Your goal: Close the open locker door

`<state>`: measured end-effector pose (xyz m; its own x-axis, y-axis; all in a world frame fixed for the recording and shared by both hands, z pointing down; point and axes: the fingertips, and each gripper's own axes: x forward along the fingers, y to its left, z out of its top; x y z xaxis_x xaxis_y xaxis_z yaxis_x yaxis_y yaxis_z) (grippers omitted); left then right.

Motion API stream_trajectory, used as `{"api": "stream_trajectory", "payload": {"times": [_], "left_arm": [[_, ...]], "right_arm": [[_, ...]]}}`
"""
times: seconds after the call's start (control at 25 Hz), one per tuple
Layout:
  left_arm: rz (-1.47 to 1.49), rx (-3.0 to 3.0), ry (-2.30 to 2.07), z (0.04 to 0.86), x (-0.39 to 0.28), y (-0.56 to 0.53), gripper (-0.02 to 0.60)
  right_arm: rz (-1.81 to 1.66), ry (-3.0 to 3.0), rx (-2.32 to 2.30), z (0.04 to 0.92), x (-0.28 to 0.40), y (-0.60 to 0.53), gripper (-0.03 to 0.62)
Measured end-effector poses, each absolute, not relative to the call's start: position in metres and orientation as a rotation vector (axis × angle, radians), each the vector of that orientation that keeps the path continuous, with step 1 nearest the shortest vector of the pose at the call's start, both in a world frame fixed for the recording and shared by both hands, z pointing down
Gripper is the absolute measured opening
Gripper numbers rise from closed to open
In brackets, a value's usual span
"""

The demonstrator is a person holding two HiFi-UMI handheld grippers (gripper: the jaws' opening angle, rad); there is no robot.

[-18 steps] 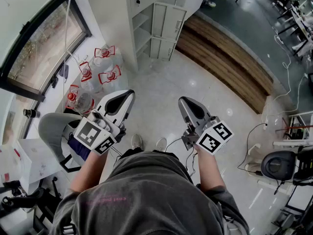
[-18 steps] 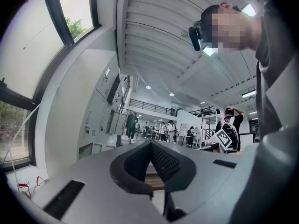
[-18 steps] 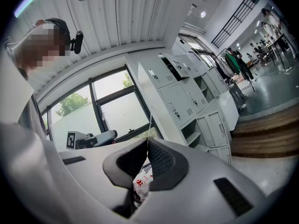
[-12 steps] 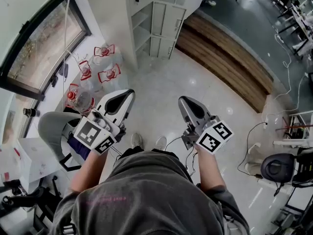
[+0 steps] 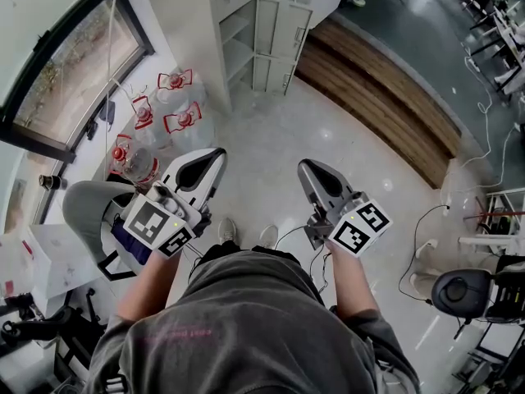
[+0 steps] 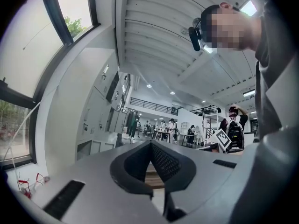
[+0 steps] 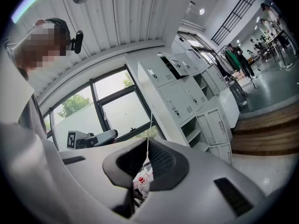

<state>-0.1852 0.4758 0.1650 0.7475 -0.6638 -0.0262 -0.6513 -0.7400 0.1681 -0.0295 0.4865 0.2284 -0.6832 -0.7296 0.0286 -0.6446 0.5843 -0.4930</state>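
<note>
The grey locker bank (image 5: 254, 23) stands far ahead at the top of the head view, its lower double doors (image 5: 281, 33) swung open beside bare shelves. Both grippers are held level at waist height, well short of it. My left gripper (image 5: 215, 156) is shut with nothing between its jaws, and its own view shows the tips meeting (image 6: 150, 143) with the lockers (image 6: 96, 120) at the left. My right gripper (image 5: 308, 169) is shut and empty too. In the right gripper view the jaws (image 7: 147, 141) touch, and the open doors (image 7: 216, 124) show at the right.
Several water jugs with red caps (image 5: 168, 105) stand by the window wall at the left. A wooden step (image 5: 377, 97) runs along the right of the lockers. A grey chair (image 5: 90, 208) is close on the left, and an office chair (image 5: 461, 290) and floor cables on the right.
The head view has shifted slightly. Both grippers keep their places and stay shut.
</note>
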Motion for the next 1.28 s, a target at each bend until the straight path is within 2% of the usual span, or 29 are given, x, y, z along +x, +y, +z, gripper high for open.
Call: {"api": "stream_trajectory", "payload": {"times": [0.76,1.28], "left_arm": [[-0.12,2.794,-1.119,0.173,-0.118,0.495,0.011],[-0.126,2.8,-1.119,0.176,-0.1,0.476,0.011]], "right_arm": [[-0.714,2.649,-1.08,0.24,0.036,0.5,0.023],[-0.709,2.637,-1.078,0.243,0.056,0.481,0.023]]}}
